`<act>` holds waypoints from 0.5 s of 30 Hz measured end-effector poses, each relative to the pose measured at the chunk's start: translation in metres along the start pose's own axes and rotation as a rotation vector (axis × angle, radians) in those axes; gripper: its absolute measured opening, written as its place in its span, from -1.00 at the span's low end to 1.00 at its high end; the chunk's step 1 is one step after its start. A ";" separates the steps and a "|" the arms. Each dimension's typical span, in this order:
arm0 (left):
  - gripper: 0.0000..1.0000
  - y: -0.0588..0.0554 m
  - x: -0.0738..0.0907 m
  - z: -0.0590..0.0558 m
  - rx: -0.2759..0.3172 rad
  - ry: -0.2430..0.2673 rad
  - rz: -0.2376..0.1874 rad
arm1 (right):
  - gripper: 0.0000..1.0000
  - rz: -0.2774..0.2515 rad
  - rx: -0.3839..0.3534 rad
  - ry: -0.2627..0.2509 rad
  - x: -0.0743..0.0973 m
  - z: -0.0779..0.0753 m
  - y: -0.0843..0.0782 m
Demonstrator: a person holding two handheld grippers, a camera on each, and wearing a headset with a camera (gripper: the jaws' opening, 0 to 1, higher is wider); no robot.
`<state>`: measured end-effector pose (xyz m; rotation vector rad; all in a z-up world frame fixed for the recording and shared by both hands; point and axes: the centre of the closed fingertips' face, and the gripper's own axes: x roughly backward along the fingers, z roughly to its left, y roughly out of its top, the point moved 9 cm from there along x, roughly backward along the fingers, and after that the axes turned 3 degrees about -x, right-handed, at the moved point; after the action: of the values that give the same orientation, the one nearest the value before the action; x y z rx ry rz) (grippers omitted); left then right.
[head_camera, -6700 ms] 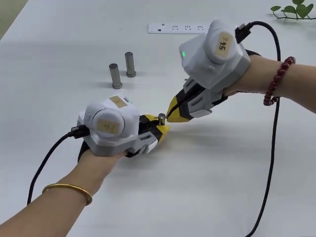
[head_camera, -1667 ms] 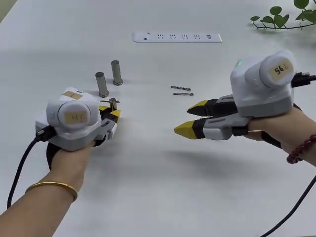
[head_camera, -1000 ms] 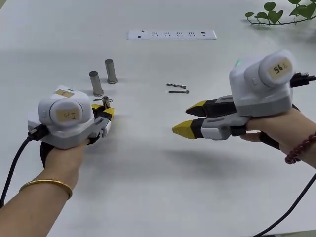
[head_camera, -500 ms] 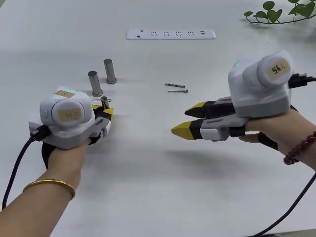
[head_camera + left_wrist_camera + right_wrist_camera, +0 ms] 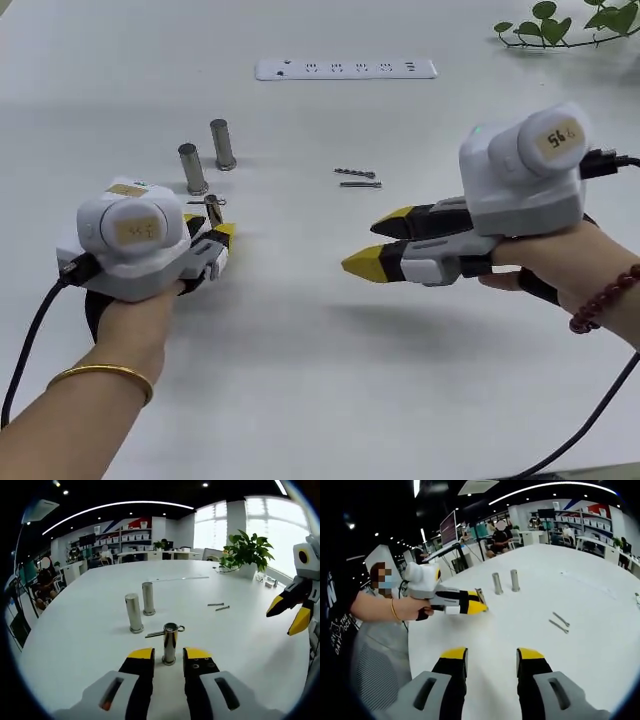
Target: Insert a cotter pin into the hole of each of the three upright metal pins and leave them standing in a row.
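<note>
left tongs (image 5: 168, 654) narrowly parted around upright pin (image 5: 170, 636) | right tongs (image 5: 492, 655) wide, well apart

You've got three metal pins standing: the near pin (image 5: 170, 640), the middle pin (image 5: 134, 612), the far pin (image 5: 148, 598). Cotter pins, three too: one threaded cotter pin (image 5: 159, 632) through the near pin, plus two loose, the upper cotter pin (image 5: 355, 173) and the lower cotter pin (image 5: 360, 185). One power strip (image 5: 345, 69), one plant (image 5: 570, 22). Two grippers: left gripper (image 5: 168, 655), right gripper (image 5: 360, 247).
</note>
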<state>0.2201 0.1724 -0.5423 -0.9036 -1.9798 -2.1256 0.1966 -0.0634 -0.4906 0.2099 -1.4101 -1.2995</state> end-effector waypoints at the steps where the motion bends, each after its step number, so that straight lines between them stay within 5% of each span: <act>1: -0.51 0.001 0.001 0.000 -0.001 0.000 -0.004 | -0.29 -0.007 -0.003 0.001 -0.001 -0.001 0.000; 15: 0.04 0.008 0.029 -0.001 -0.026 -0.051 -0.036 | -0.25 -0.135 -0.007 0.002 -0.011 -0.004 0.030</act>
<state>0.1995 0.1794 -0.5210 -0.9425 -2.0118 -2.1744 0.2192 -0.0464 -0.4754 0.3061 -1.4086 -1.4136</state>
